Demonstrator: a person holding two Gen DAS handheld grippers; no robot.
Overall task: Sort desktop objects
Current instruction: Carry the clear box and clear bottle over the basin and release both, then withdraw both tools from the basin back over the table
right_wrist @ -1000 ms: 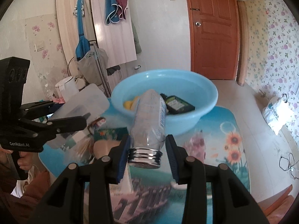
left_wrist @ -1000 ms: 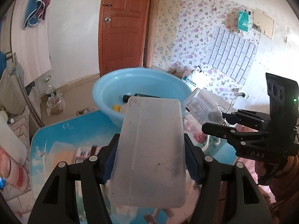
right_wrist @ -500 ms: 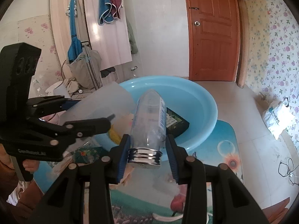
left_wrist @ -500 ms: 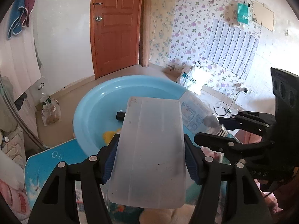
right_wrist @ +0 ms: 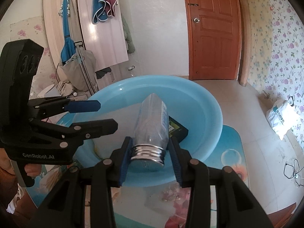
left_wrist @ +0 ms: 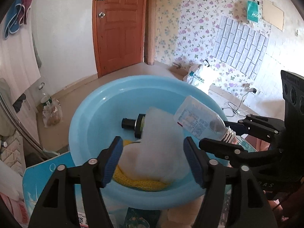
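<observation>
A light blue basin [left_wrist: 91, 114] stands on the table, also in the right wrist view [right_wrist: 209, 102]. My left gripper [left_wrist: 152, 159] is open over its near rim; a translucent white lid [left_wrist: 161, 152], blurred, drops from between the fingers into the basin. It falls over a yellow knitted cloth [left_wrist: 140, 184] and beside a black item [left_wrist: 131, 123]. My right gripper [right_wrist: 150, 159] is shut on a clear plastic bottle [right_wrist: 152, 121] at its silver threaded neck, above the basin. The bottle shows in the left wrist view [left_wrist: 201, 121]. A black box [right_wrist: 176, 127] lies in the basin.
The table [right_wrist: 231, 152] has a blue printed cover with flowers. Small packets and a card [left_wrist: 136, 218] lie in front of the basin. A white plastic bag [right_wrist: 281, 115] and a cable [right_wrist: 292, 171] lie on the floor to the right.
Both grippers moved forward over the basin. My left gripper opened and the translucent lid left its fingers and falls into the basin. The right gripper still holds the bottle.
</observation>
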